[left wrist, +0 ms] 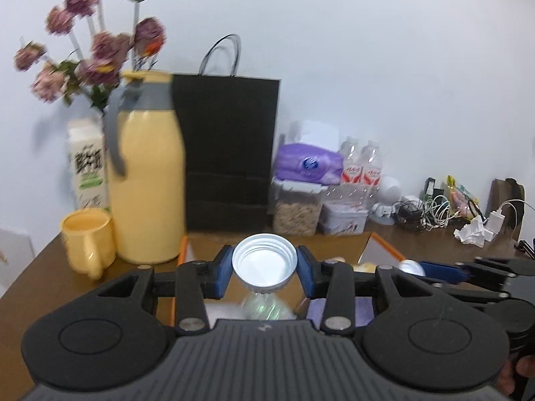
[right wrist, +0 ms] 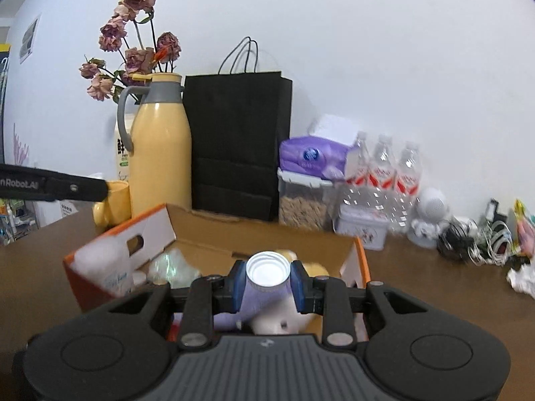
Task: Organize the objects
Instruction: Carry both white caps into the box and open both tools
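The left gripper (left wrist: 264,272) had its jaws clenched on the white cap of a clear bottle (left wrist: 264,307), and the right gripper (right wrist: 267,279) likewise gripped a purple bottle (right wrist: 259,300) by its cap. Both hung over the open cardboard box (right wrist: 214,234) near the table's front edge, probably because caps offered the narrowest hold.

Black tool (left wrist: 264,269) w/ blue pads (left wrist: 306,265), silver pivot screws, ribbed grey base.
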{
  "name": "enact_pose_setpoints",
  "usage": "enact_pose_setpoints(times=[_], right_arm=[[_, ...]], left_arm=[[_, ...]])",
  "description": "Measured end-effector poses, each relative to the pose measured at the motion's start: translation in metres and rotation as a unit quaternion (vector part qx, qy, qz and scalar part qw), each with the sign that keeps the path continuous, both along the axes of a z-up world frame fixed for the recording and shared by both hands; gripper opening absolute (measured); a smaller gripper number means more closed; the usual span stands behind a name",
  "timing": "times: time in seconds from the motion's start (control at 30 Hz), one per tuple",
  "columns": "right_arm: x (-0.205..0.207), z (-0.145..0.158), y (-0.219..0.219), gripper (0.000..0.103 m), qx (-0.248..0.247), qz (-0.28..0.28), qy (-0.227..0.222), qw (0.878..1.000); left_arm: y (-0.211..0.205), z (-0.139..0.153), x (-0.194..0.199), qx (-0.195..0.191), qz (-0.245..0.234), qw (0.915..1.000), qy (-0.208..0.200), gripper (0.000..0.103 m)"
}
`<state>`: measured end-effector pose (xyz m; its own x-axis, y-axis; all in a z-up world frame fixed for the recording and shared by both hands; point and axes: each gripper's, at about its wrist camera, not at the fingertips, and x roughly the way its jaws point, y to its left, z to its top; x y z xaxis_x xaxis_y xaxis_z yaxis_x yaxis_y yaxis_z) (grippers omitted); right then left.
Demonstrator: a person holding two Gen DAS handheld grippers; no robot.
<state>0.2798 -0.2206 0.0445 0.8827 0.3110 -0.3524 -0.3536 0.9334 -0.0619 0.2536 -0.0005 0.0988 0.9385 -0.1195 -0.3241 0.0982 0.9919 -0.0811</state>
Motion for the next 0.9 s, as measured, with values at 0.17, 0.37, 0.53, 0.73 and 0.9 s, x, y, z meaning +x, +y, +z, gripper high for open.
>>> enact_pose_setpoints(times=[0.17, 0.37, 0.53, 0.73, 0.9], right_arm=[[0.027, 0.01, 0.017, 0.027, -0.001, 0.003, -0.008, 1.0], [0.051, 0.004, 0.031, 0.027, -0.006, 0.002, 0.0, 1.0], [0.06, -0.01, 0.027, 0.027, 0.003, -0.005, 0.016, 1.0], [0.066, -0.023, 0.021, 0.028, 0.006, -0.005, 0.04, 0.999], [0.061, -0.024, 0.017, 0.072, 0.005, -0.015, 0.035, 0.999]], left_arm=[[-0.012, 0.0, 0.029, 0.002, -0.008, 1.0, 0.003, 0.041], [-0.019, -0.018, 0.059, 0.008, -0.006, 0.9995, 0.03, 0.041], [-0.02, -0.04, 0.071, 0.015, -0.001, 0.9984, 0.054, 0.041], [-0.018, -0.047, 0.073, 0.023, 0.001, 0.998, 0.058, 0.049], [-0.015, -0.044, 0.066, 0.03, 0.021, 0.9985, 0.041, 0.102]])
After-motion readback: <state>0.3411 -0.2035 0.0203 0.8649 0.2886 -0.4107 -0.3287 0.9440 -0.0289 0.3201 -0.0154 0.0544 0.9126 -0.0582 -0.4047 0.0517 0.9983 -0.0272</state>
